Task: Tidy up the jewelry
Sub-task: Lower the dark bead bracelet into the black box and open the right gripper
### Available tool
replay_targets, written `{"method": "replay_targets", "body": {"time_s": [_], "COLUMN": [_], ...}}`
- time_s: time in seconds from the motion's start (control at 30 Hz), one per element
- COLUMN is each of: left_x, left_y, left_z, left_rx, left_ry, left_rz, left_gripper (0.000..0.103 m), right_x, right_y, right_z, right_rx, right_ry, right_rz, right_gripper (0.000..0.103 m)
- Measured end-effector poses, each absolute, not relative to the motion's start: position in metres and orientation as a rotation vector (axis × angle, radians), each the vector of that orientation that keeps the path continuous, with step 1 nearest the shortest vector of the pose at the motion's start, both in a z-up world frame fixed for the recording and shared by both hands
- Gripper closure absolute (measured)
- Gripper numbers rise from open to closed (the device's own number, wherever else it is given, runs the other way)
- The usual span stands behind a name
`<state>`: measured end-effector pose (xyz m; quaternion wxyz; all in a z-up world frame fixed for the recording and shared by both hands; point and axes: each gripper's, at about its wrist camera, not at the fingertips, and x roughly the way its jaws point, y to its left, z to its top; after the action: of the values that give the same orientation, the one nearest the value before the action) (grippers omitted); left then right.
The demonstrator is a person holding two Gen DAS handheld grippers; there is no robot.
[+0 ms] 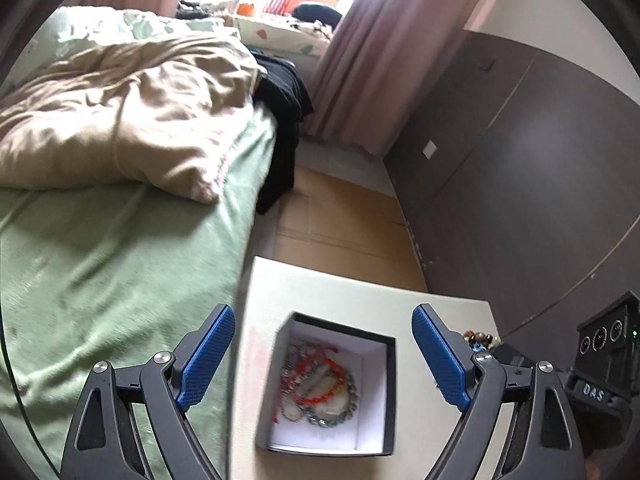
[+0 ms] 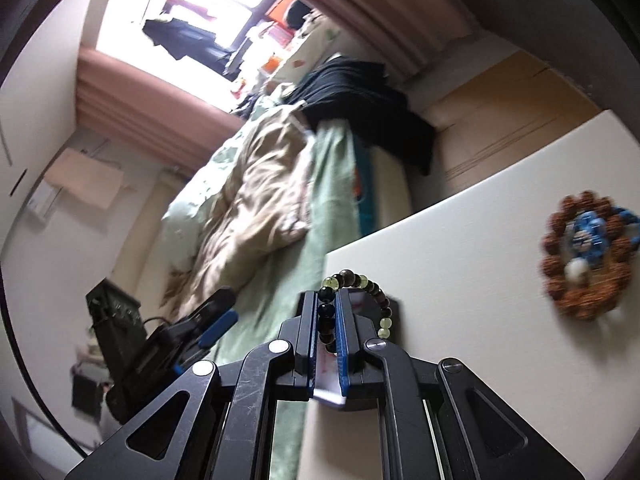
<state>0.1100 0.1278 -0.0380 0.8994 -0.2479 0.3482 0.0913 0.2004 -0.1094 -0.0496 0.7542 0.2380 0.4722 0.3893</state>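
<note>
Between the right tongs (image 2: 328, 320), clamped: dark beaded bracelet (image 2: 362, 300), lifted over the counter (image 2: 460, 280). Light, limp, slippery beads; pinch across the strand. Left tongs (image 1: 324, 344) apart above the box (image 1: 280, 360) holding tangled jewelry (image 1: 318, 388).

My left tongs (image 1: 323, 354) are spread wide, both blue pads angled outward with nothing between them. My right tongs (image 2: 327, 320) are closed to a narrow gap, pads parallel, pinching a beaded bracelet (image 2: 362, 300), and rolled sideways.
</note>
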Motion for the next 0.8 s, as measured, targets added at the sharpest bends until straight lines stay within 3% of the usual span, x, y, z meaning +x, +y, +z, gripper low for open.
{"method": "replay_targets", "body": {"time_s": [0.27,0.33,0.4,0.57,0.63,0.7,0.8], "left_x": [0.102,0.1,0.099,0.099,0.1,0.1,0.104], "left_y": [0.145,0.147,0.148,0.148,0.146,0.141,0.13], "left_z": [-0.032,-0.031,-0.031,-0.033,-0.032,-0.031,-0.03], "left_rx": [-0.509,-0.504,-0.509,-0.541,-0.547,-0.543,-0.52], "left_ry": [0.686,0.675,0.668,0.664,0.658,0.655,0.66], "left_rz": [0.224,0.239,0.242,0.232,0.222,0.209,0.195], "left_gripper": [0.013,0.013,0.013,0.013,0.013,0.013,0.013], "right_x": [0.187,0.186,0.187,0.187,0.187,0.188,0.188], "right_y": [-0.061,-0.051,-0.045,-0.068,-0.084,-0.099,-0.122], "right_z": [-0.061,-0.066,-0.071,-0.061,-0.056,-0.052,-0.046], "right_rx": [0.448,0.427,0.428,0.422,0.429,0.435,0.436], "right_ry": [1.071,1.1,1.132,1.088,1.068,1.059,1.044], "right_rz": [0.895,0.921,0.939,0.893,0.86,0.826,0.774], "right_gripper": [0.093,0.081,0.046,0.041,0.031,0.014,0.01]}}
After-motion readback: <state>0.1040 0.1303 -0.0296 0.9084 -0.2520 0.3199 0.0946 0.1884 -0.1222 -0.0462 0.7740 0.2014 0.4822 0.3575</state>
